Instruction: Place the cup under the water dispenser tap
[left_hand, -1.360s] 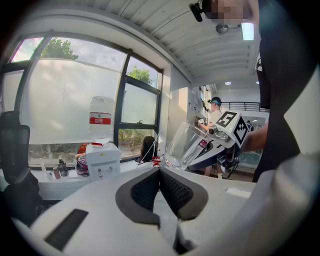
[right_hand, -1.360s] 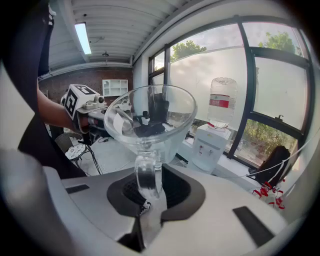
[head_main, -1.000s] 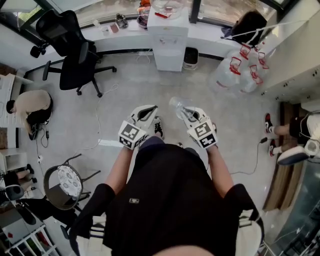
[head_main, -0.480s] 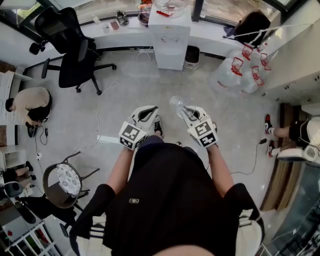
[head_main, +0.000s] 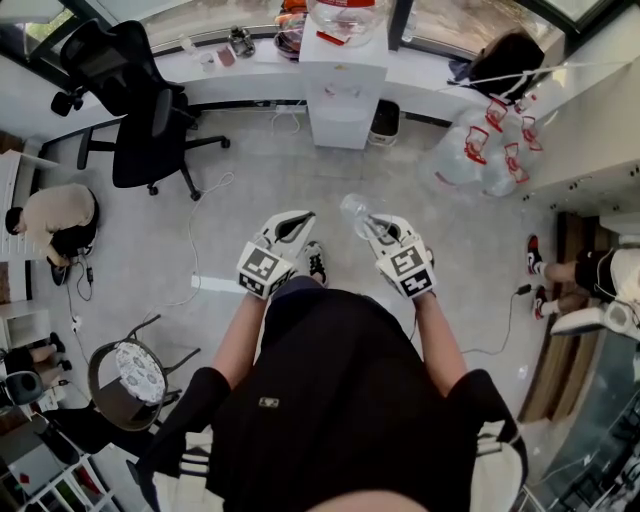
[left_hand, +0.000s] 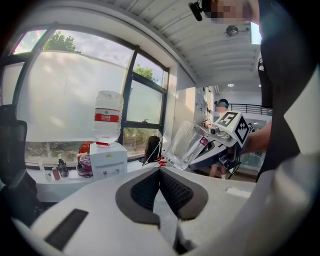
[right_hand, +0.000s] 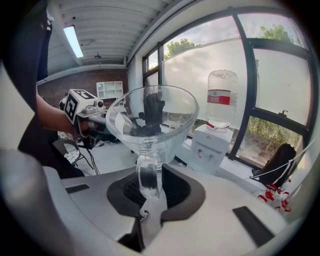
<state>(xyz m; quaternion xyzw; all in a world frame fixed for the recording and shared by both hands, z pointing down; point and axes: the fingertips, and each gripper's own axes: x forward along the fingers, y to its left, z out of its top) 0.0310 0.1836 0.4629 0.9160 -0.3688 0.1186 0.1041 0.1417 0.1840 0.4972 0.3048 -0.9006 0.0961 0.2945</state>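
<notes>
Where the head view begins at far left, a black wheeled office chair (head_main: 140, 110) stands on the grey floor (head_main: 250, 190) beside a long white surface (head_main: 240, 85) under the windows. Right of it and nearer, the left gripper (head_main: 296, 222), white with a square-marker cube, is held out over the floor. In the left gripper view its dark ribbed fingers (left_hand: 175, 187) are pressed together with nothing between them.

Far beyond, roughly between the two grippers, the white box-shaped water dispenser (head_main: 343, 95) stands against the window wall. A clear plastic water bottle with a red label (head_main: 345, 12) is inverted on top of it.

The clear glass cup (head_main: 355, 212) is in the air just right of the left gripper, well apart from the dispenser and not under its taps. The right gripper (head_main: 373, 230) carries it. In the right gripper view the fingers (right_hand: 172, 190) are clenched on a narrow glass part at the cup's lower end, with the wide open rim above them. From the left gripper view the cup leans over rather than standing upright.

Far right, a heap of empty clear water bottles with red handles (head_main: 485, 145) lies against the wall.
</notes>
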